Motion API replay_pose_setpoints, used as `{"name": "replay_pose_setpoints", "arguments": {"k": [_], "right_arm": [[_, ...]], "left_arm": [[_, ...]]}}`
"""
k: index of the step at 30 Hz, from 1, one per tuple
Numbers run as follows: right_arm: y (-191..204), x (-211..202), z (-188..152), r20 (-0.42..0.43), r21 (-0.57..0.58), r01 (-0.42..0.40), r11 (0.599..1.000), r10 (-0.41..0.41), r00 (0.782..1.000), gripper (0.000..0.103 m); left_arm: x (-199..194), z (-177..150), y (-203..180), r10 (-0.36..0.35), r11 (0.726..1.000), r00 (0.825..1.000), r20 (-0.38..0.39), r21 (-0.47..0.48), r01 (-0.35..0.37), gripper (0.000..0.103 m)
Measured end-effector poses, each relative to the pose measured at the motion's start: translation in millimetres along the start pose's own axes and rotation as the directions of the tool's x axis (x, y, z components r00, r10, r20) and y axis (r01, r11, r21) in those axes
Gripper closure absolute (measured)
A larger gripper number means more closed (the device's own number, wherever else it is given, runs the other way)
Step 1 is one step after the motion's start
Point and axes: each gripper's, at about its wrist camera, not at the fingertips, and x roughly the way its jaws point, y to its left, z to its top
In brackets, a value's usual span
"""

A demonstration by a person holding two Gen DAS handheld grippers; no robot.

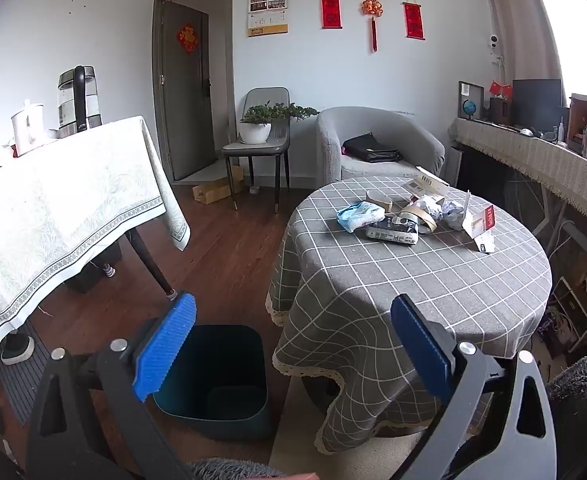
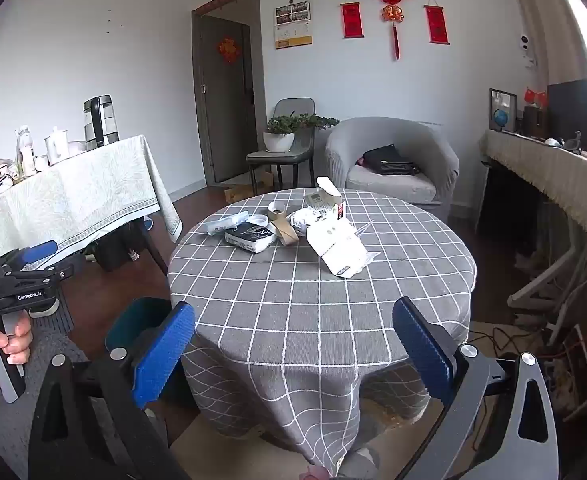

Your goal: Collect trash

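A pile of trash lies on the far half of the round grey-checked table (image 1: pixel 433 292) (image 2: pixel 293 300): a blue-white plastic wrapper (image 1: pixel 359 215) (image 2: pixel 227 222), a black packet (image 1: pixel 393 231) (image 2: pixel 249 237), brown tape rolls (image 1: pixel 379 200) (image 2: pixel 283 232), crumpled paper (image 1: pixel 427 205) (image 2: pixel 303 218) and white cartons (image 1: pixel 479 222) (image 2: pixel 335 246). A dark teal bin (image 1: pixel 217 376) (image 2: pixel 133 320) stands on the floor left of the table. My left gripper (image 1: pixel 293 344) is open and empty, above the bin and the table's near edge. My right gripper (image 2: pixel 293 348) is open and empty, over the table's near edge.
A table with a pale cloth (image 1: pixel 53 208) (image 2: pixel 77 192) stands at left with a kettle (image 1: pixel 78 98) and bottles. A grey armchair (image 1: pixel 377 144) and a chair with a potted plant (image 1: pixel 257 128) stand behind. A covered shelf (image 1: pixel 541 160) runs along the right. Cables lie on the floor (image 2: pixel 565 344).
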Motion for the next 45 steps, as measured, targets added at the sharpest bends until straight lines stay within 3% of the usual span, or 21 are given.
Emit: {"name": "replay_pose_setpoints", "arguments": {"k": [45], "right_arm": [[-0.7,-0.5,0.3,-0.007,0.009,-0.002,1.000,0.002,1.000,0.003]], "left_arm": [[5.9,-6.1,3.6,0.005,1.000,1.000,-0.008,0.004,-0.005,0.003]]}}
